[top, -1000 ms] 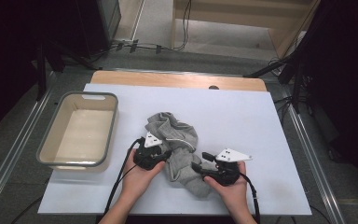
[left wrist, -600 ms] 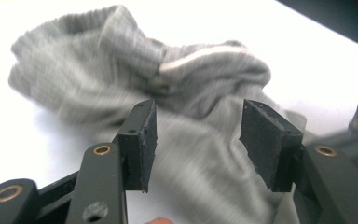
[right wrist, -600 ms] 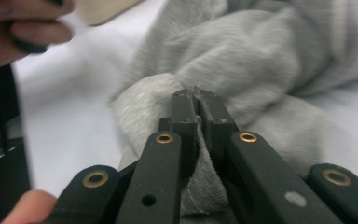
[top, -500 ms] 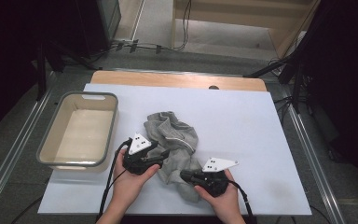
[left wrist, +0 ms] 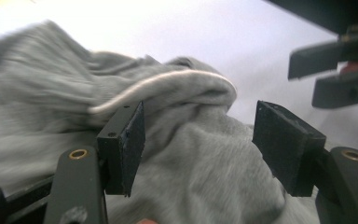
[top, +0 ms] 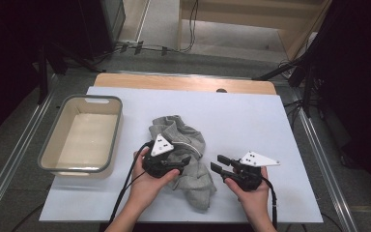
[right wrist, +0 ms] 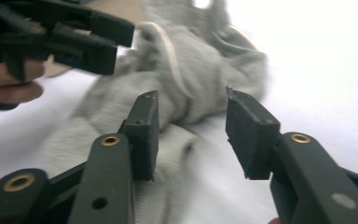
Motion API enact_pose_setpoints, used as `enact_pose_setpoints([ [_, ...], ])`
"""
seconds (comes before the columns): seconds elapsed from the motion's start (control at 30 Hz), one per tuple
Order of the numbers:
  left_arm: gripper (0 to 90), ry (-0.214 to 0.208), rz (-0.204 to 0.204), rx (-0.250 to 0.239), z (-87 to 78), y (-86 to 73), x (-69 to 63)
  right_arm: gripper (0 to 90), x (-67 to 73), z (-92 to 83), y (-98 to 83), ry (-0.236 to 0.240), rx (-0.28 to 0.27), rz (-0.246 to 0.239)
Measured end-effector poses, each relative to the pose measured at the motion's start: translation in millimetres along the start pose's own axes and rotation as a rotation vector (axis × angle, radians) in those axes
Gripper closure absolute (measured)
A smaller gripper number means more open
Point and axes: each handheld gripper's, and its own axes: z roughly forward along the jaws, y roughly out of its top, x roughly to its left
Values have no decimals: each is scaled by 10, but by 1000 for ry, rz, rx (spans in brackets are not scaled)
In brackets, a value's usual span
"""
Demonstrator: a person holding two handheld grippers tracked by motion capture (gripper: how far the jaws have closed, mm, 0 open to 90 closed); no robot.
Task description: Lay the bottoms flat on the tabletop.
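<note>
Both grippers have just been opening: the left gripper over the grey garment crumpled mid-table, the right gripper just right of it, nothing between either's jaws. A shallow bite may catch only the white drawstring, letting cloth slip.
</note>
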Motion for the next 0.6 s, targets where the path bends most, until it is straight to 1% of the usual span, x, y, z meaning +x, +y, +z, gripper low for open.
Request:
enact_pose_setpoints([
  [0.03,345,-1,4,13,55,-10,-17,488,-16,9,-5,-9,6,2],
  [0.07,376,6,10,32,105,-25,-29,483,-22,19,-10,-15,9,1],
  [0.1,435,14,12,46,156,-44,-38,476,-22,29,-13,-16,10,-1],
  [0.13,482,13,10,61,195,-63,-40,466,-18,36,-15,-18,16,-1],
  [0.2,638,-8,-4,70,225,-97,-30,458,-13,46,-16,-21,14,-3],
  [0.23,707,-12,-3,65,223,-109,-37,458,-10,48,-15,-21,13,-3],
  [0.3,830,-20,15,56,206,-126,-68,454,-3,44,-4,-22,8,-8],
  [0.33,853,-37,19,51,196,-137,-74,454,0,44,0,-22,6,-8],
  [0.37,861,-57,12,47,187,-151,-73,451,3,46,9,-21,2,-10],
  [0.47,869,-107,-21,34,151,-215,-61,435,25,61,33,-17,-6,-11],
  [0.53,870,-128,-21,31,125,-256,-94,419,57,82,45,-14,-7,-20],
  [0.6,870,-149,-11,24,110,-287,-167,395,99,108,57,-2,-7,-35],
])
